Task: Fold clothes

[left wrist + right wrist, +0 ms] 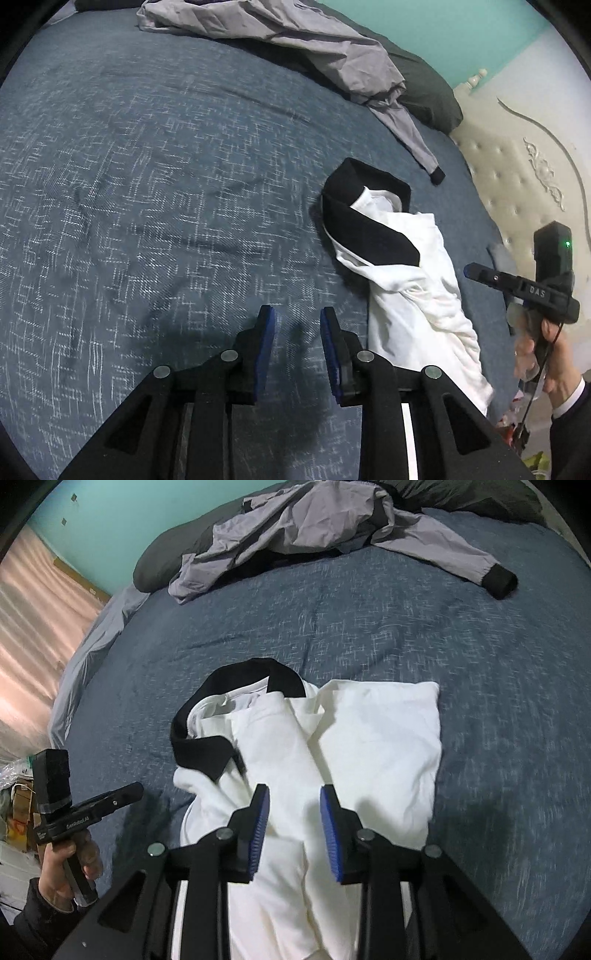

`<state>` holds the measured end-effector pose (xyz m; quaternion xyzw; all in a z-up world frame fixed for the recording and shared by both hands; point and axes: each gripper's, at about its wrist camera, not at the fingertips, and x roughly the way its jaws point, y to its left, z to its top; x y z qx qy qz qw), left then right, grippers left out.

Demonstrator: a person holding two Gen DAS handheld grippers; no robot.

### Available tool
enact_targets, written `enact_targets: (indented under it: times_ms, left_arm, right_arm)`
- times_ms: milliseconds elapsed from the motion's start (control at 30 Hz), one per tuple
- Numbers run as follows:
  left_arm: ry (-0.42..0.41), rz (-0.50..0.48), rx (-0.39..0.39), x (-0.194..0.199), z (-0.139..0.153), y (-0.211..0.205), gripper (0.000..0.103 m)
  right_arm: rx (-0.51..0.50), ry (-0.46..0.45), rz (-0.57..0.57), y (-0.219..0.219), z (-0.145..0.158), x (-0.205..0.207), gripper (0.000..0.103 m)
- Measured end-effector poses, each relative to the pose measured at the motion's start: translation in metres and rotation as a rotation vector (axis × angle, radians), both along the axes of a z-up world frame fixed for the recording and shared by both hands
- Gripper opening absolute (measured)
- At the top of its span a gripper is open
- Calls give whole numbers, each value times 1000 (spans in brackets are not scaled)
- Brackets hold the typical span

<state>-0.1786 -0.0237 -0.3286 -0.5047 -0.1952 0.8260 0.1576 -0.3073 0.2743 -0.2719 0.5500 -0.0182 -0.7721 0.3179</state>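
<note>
- White garment with black collar: lying partly folded on the blue bedspread, collar end pointing away from the person, body bunching into soft creases toward the near edge.
- Handling, as a judgement: light, limp cloth, likely sagging and sliding out of shape when lifted; not fragile. The collar band is looking slightly firmer than the rest. Best holds are probably the two near corners or the folded side edges, pinched through all layers so none is slipping free.
- Right gripper: hovering over the garment's lower half, jaws standing apart, blue pads pinching nothing.
- Left gripper: hanging over bare bedspread just beside the garment's edge, jaws likewise spread and empty.
- Grey jacket: lying crumpled at the far side of the bed, one dark-cuffed sleeve trailing out, well apart from the white garment.
- Right wrist view alone is showing the garment's full spread, including the flat square panel on its right, and the pink curtain.
- Left wrist view alone is showing the tufted cream headboard and the garment edge-on as a narrow strip, plus the right gripper from the side in a hand.
</note>
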Motion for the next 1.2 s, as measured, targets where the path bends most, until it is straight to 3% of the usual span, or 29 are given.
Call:
enact_targets:
  times_ms: [167, 433, 500, 600, 867, 900, 933, 967, 1067, 1200]
  left_arm:
    - [25, 10, 17, 1, -3, -4, 30]
    - [49, -12, 9, 7, -8, -3, 32]
    - [40, -10, 22, 8, -13, -4, 32]
    - [34, -14, 24, 9, -18, -2, 32]
    - [41, -12, 18, 12, -20, -3, 32]
    - [40, -9, 19, 12, -20, -4, 32]
    - [40, -5, 21, 12, -20, -5, 32]
    - [41, -3, 20, 12, -20, -5, 32]
    - [44, 0, 17, 12, -20, -7, 32]
    - [47, 2, 16, 12, -19, -7, 32]
  right_arm:
    - [13, 3, 13, -8, -10, -13, 28]
    - [86, 25, -61, -7, -20, -42, 28]
    - [24, 3, -84, -2, -19, -45, 28]
    - [-64, -12, -22, -9, -16, -39, 28]
    - [5, 1, 111, -44, -28, -21, 28]
    - [-5, 7, 122, -45, -27, -19, 25]
    - [-8, 17, 129, -45, -26, -17, 14]
    - [-11, 26, 135, -46, -24, -14, 10]
    - [-17, 51, 140, -46, -18, -11, 4]
    - [-27, 85, 126, -41, -7, -12, 2]
